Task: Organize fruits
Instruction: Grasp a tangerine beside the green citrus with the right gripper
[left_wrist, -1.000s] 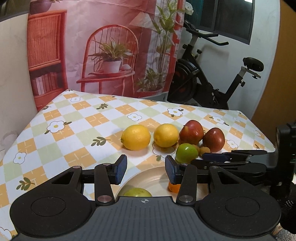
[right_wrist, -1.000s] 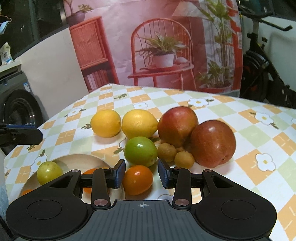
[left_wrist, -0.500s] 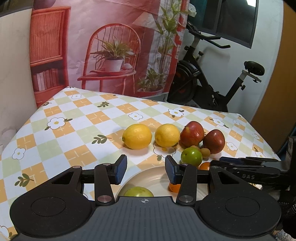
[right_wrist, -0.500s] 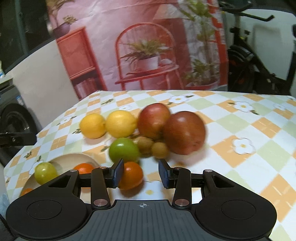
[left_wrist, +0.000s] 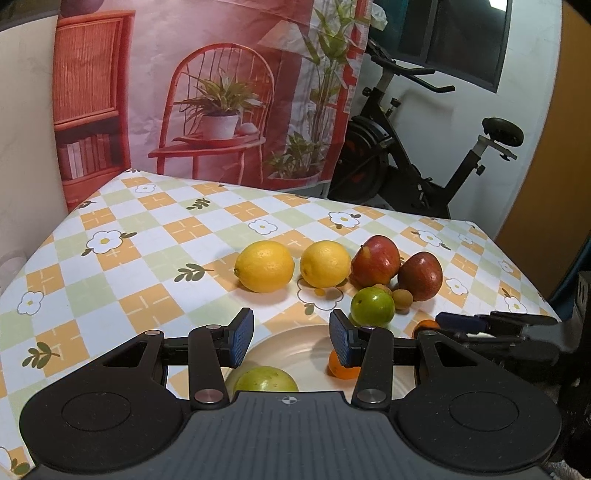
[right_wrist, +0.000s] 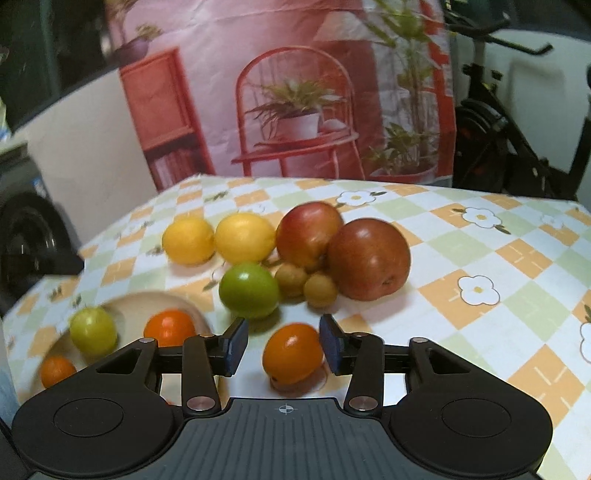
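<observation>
Our right tool (right_wrist: 283, 345) has just been widening its blue pads around the small glossy orange fruit (right_wrist: 291, 352) near the checked tabletop's (right_wrist: 480, 254) front edge beside the cream plate (right_wrist: 192, 306), untouched, so we judge closing and lifting next, while our left tool (left_wrist: 291, 338) hangs narrowly parted, empty, above that plate.

plate (left_wrist: 295, 343): near half hidden behind the left gripper (left_wrist: 291, 338) body
green fruit (left_wrist: 266, 380): lower part cut off likewise
small brown fruits (right_wrist: 306, 284): blurred, perhaps longans
</observation>
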